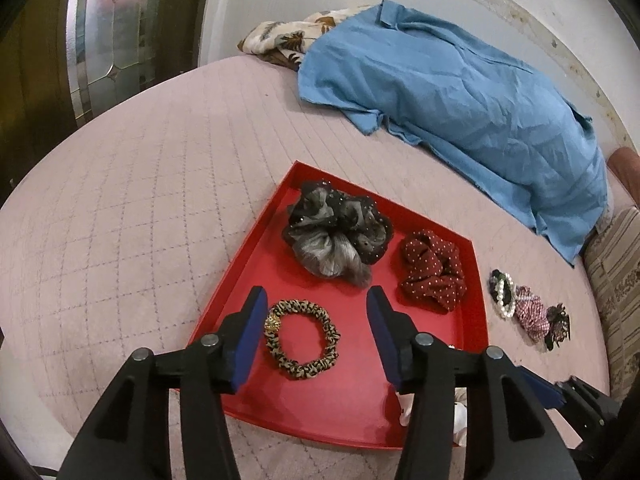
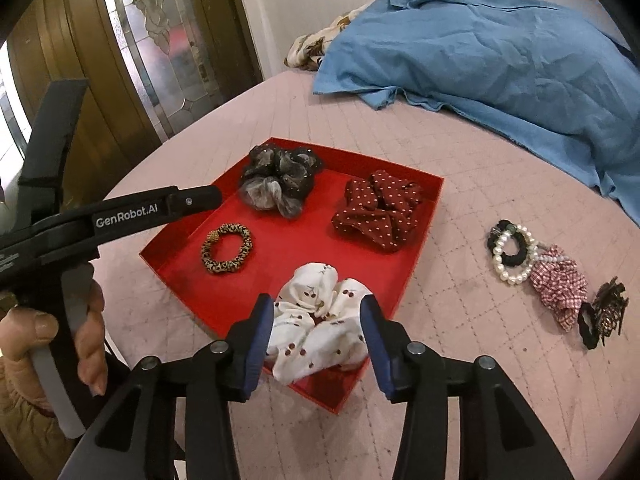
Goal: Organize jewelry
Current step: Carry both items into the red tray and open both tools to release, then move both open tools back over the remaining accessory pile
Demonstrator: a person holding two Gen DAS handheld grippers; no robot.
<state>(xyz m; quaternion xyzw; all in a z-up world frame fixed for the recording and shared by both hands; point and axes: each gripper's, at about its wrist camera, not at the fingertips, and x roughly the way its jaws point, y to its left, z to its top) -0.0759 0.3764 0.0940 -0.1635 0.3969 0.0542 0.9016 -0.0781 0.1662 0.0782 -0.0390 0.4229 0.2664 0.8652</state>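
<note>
Left hand-held gripper (image 1: 316, 334): released, jaws wide, hovering over near-left part of red tray (image 1: 352, 408), either side of leopard-print hair tie (image 1: 303, 338), not touching it.
Right hand-held gripper (image 2: 318, 336): released, jaws wide around white cherry scrunchie (image 2: 316, 320) at tray's near edge; contact can't tell.
Hand (image 2: 90, 320): fingers wrapped on left gripper's grey trigger.
Writing: "GenRobot.AI" on left gripper body.
In tray: grey-black scrunchie (image 1: 336, 228) far, dark red dotted scrunchie (image 1: 434, 270) right.
Right of tray, on bed: pearl bracelet (image 2: 514, 256), checked scrunchie (image 2: 560, 286), black clip (image 2: 606, 312).
Surface: pink quilted bed (image 1: 140, 200).
Room: blue shirt (image 1: 460, 92) far, glass-panel door (image 2: 168, 32) left.
</note>
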